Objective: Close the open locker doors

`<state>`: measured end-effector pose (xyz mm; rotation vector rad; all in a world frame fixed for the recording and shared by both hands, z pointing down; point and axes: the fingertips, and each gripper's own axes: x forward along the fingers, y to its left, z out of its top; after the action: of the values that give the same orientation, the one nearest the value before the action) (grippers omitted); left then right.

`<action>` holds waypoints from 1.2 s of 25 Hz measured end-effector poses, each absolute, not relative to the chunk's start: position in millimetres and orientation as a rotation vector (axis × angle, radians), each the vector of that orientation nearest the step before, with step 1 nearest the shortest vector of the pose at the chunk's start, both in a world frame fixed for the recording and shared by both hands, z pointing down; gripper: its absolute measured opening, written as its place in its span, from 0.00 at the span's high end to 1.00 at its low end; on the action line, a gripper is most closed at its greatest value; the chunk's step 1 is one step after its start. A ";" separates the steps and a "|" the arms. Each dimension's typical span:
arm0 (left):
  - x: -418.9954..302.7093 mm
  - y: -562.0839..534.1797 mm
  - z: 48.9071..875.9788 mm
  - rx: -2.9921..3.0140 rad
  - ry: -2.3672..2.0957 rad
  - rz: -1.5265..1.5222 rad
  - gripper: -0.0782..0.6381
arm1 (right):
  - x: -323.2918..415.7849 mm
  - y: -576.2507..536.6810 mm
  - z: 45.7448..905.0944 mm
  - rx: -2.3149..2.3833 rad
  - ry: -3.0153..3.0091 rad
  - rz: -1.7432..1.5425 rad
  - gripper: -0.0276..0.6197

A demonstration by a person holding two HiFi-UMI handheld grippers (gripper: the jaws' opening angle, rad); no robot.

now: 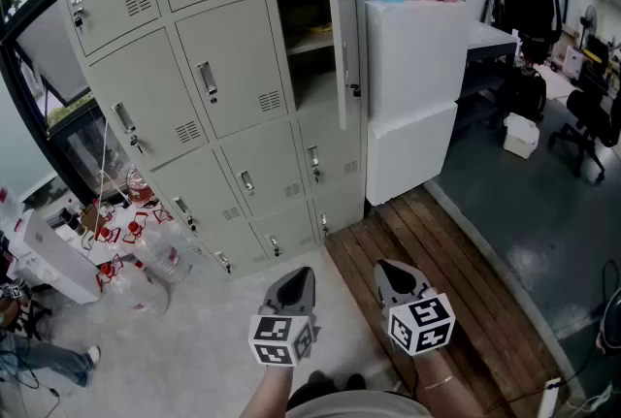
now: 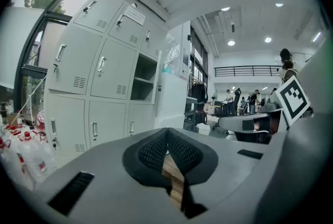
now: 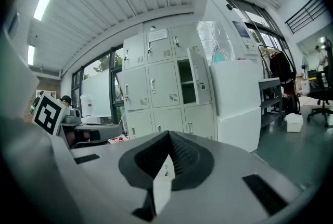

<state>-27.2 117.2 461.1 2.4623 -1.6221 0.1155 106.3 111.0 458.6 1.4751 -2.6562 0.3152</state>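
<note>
Holding low over the floor: left gripper (image 1: 294, 282) and right gripper (image 1: 397, 276), jaws closed on both, empty, touching nothing. Farther ahead, lockers (image 1: 209, 67): one door (image 1: 344, 38) open in right column, beside white cabinet (image 1: 412, 67).

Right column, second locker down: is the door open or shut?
Open. The door stands swung out, nearly edge-on to the head view, and the dark compartment with its shelf shows beside it.
</note>
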 end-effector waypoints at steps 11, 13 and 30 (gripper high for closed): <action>-28.4 122.6 459.0 2.453 -1.638 0.122 0.86 | 106.7 115.2 459.3 1.452 -2.671 0.329 0.95; -28.7 123.4 459.8 2.452 -1.636 0.123 0.86 | 104.5 117.4 457.7 1.441 -2.693 0.331 0.95; -29.7 121.2 462.4 2.439 -1.620 0.130 0.86 | 110.1 107.0 441.7 1.476 -2.707 0.339 0.68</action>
<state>-29.7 121.2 462.4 2.4393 -1.6201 0.1298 110.1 107.0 441.7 1.4762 -2.7066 0.3387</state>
